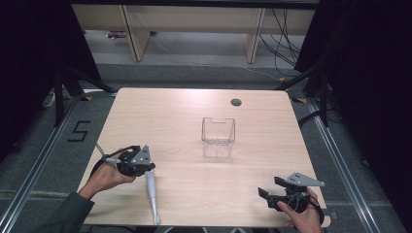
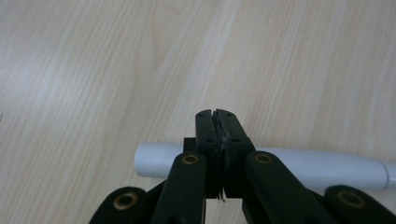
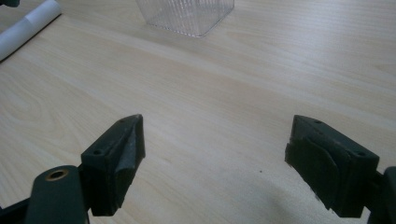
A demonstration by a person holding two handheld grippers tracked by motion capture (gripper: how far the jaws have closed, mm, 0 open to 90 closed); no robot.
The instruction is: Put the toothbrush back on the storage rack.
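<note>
The white pen (image 1: 152,194) lies flat on the worktop (image 1: 184,111) near the front edge, at about 7 o'clock from the clear box (image 1: 218,137), its far end tucked under the left gripper (image 1: 147,167). In the left gripper view that gripper's (image 2: 217,116) jaws are pressed together pad to pad with no gap, and the pen (image 2: 303,165) runs crosswise beneath them, seemingly not between them. To pick it up well, I'd spread the jaws wider than the barrel, lower them astride it square to its length, then close near the thick end (a grip at the very tip would likely let the long body swing). Lift level, then carry it toward 1 o'clock to the box. The right gripper (image 1: 270,187) sits at about 4 o'clock from the box, jaws wide and empty; it should keep clear of the path
</note>
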